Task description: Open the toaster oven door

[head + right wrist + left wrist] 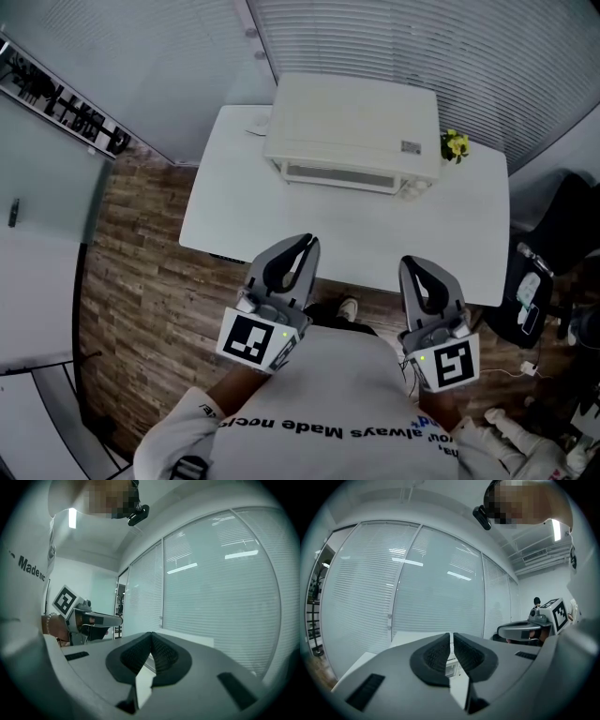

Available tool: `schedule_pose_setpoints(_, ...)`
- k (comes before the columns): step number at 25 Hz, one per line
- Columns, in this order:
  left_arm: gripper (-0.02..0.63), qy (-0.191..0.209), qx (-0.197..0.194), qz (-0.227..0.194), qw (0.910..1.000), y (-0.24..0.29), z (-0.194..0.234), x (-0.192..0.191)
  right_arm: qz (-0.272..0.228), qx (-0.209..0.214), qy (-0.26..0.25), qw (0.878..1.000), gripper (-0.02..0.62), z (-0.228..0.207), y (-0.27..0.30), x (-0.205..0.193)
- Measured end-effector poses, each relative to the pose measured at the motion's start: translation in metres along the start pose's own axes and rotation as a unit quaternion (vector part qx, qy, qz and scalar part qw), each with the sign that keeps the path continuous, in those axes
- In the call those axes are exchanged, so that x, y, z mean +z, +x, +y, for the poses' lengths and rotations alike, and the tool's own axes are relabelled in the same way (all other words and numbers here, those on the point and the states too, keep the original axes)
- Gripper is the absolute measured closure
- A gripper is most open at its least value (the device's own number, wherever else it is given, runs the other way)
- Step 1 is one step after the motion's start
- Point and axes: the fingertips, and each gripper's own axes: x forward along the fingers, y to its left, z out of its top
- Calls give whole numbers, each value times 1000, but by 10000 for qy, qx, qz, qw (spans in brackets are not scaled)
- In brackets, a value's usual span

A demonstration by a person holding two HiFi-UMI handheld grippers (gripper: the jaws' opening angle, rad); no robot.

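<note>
The toaster oven (354,131) stood at the far side of the white table (375,239). Its door (342,175) looked closed and faced me, with its long axis running left to right. Both grippers hung over the near edge, well apart from it. My left gripper (307,242) was almost closed, with only a thin slit between its empty pads. My right gripper (412,264) was closed on nothing. The left seemed slightly nearer (not by much), so the reach went straight toward the far side.

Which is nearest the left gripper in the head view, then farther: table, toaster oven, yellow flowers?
1. Table, front edge right by the left gripper.
2. Toaster oven, mid-table, ahead.
3. Yellow flowers, far right, beside the oven.
</note>
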Motion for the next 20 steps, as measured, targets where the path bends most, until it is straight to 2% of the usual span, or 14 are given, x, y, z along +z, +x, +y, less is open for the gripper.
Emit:
schedule_pose_setpoints(8, 566, -20, -23, -44, 10000, 8, 28, 9, -21, -33, -24, 10000, 588, 2, 30, 10)
schedule_pose_setpoints(16, 565, -71, -280, -62, 9996, 24, 57, 19, -41, -179, -61, 9998, 588, 2, 63, 22)
schedule_pose_setpoints(20, 565, -114, -282, 1, 9995, 28, 71, 17, -62, -180, -102, 9998, 588, 5, 75, 27)
